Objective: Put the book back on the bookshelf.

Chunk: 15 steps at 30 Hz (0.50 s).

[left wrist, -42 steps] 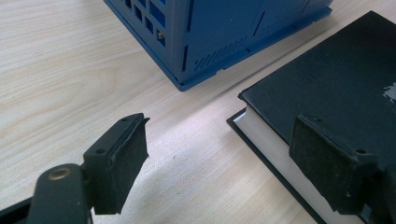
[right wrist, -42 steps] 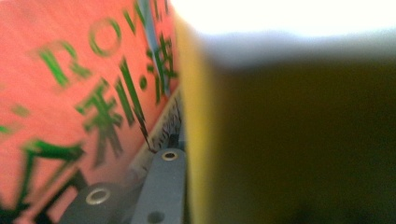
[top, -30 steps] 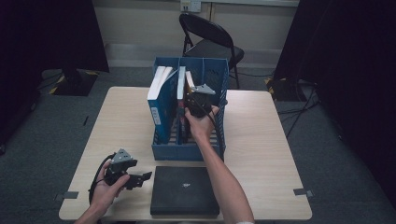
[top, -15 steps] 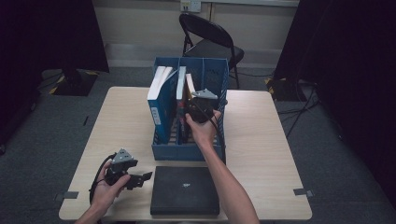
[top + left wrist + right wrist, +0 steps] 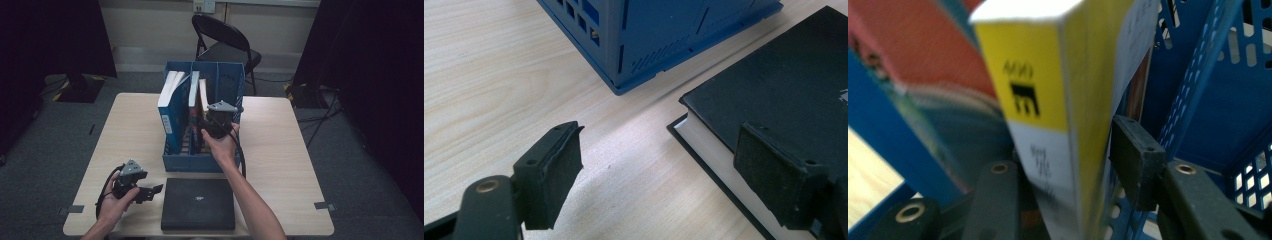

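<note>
A blue file rack (image 5: 200, 162) stands mid-table with several upright books in it. My right gripper (image 5: 212, 122) reaches into it from the front. In the right gripper view a slim book with a yellow and white spine (image 5: 1048, 100) stands between the jaws of my right gripper (image 5: 1068, 185). They have just been opening, and the right pad (image 5: 1135, 160) sits a hair off the cover. My left gripper (image 5: 152, 192) is open and low over the table, at the left corner of a flat black book (image 5: 198, 202). In the left gripper view its jaws (image 5: 669, 170) straddle that black book's (image 5: 789, 85) corner without touching.
A tall blue book (image 5: 172, 107) leans in the rack's left slot, and a red-covered one (image 5: 923, 45) is beside the slim book. Perforated blue rack walls (image 5: 1208, 115) close in on the right. A folding chair (image 5: 225, 40) stands beyond the table's far edge.
My right gripper has shifted slightly to the right at the rack and its jaws have widened around the slim book. The left hand has stayed put.
</note>
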Tool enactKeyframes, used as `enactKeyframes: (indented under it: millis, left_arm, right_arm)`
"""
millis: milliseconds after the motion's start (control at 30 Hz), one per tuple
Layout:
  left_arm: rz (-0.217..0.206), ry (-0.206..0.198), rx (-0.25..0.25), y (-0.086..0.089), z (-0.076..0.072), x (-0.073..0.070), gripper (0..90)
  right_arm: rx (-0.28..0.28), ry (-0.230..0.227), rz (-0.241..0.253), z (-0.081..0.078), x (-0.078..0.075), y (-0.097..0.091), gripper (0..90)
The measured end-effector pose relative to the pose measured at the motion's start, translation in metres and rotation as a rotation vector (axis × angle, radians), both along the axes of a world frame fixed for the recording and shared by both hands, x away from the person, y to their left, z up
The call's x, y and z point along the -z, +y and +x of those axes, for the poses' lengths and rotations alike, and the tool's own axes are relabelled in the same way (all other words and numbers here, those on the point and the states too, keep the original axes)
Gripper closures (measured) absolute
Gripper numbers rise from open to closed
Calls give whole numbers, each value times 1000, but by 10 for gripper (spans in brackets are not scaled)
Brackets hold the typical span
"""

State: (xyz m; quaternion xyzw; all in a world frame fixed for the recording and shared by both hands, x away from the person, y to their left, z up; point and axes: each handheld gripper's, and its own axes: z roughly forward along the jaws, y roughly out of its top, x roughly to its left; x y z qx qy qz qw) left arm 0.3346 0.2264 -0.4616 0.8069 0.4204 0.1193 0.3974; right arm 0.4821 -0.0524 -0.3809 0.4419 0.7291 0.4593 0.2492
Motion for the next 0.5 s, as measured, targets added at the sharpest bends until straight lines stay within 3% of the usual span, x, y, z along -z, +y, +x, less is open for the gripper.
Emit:
enactKeyframes:
  millis: [500]
  left_arm:
    - [0, -5, 4, -1, 0, 1, 191]
  right_arm:
    - [-76, 26, -4, -17, 9, -9, 589]
